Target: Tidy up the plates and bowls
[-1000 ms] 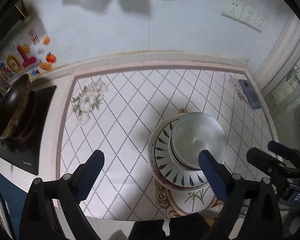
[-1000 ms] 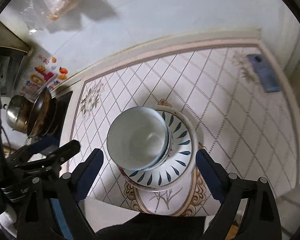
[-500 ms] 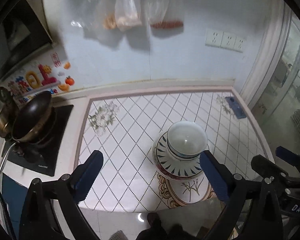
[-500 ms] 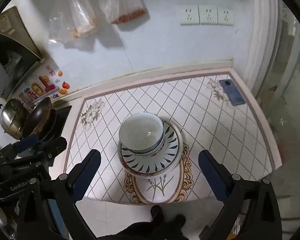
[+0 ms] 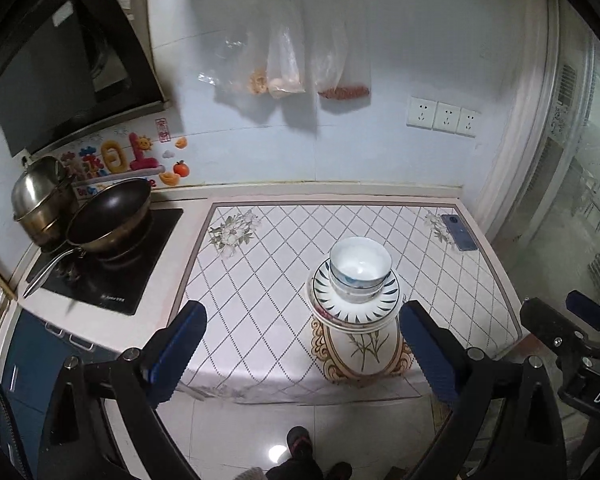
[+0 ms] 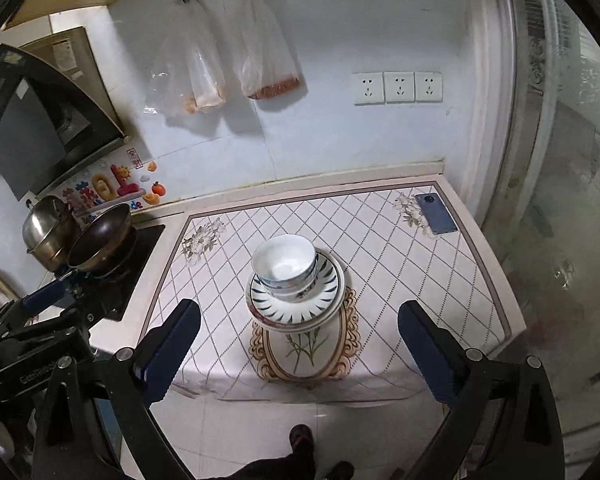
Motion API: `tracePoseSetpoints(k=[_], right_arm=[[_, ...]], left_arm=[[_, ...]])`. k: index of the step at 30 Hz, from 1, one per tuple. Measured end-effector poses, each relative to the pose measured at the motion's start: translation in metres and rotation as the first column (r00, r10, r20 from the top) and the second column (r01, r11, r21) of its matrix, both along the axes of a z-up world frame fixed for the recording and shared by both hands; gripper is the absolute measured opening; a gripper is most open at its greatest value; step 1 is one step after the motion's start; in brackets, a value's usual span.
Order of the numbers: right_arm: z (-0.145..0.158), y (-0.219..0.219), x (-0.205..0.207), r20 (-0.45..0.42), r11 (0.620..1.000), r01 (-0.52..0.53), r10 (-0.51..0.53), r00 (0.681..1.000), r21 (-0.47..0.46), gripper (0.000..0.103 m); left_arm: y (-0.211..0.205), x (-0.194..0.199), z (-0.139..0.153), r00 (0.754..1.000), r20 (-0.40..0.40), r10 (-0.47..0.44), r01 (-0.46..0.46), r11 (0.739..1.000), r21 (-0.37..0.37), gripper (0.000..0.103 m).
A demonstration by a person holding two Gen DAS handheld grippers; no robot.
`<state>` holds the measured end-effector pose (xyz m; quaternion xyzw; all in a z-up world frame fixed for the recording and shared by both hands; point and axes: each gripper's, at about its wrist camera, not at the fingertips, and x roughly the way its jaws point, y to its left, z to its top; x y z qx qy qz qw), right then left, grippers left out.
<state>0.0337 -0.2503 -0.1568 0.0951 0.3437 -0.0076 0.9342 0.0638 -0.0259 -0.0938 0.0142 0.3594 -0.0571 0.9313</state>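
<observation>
The left gripper (image 5: 300, 344) hangs with jaws wide apart and empty. Mid-counter (image 5: 260, 280), the bowls (image 5: 360, 270) sit nested on the stacked plates (image 5: 356, 304), so organizing looks finished. The right gripper (image 6: 298, 338) is likewise spread, holding nothing.

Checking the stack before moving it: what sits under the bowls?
The bowls rest on stacked leaf-patterned plates; the plates' centres and the tablecloth beneath are covered.

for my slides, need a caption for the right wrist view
Open right gripper pulled back from stacked bowls on plates, tiled counter.
</observation>
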Motion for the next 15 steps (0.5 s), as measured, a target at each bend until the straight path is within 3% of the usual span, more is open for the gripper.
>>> tracePoseSetpoints(k=[15], right_arm=[[0.018,0.015,-0.064,0.076,0.999,-0.007,0.011,0.997,-0.053,0.101]], left_arm=[[0.023,-0.053,0.003,0.998,0.047,0.048,-0.048,0.999,-0.002,0.099]])
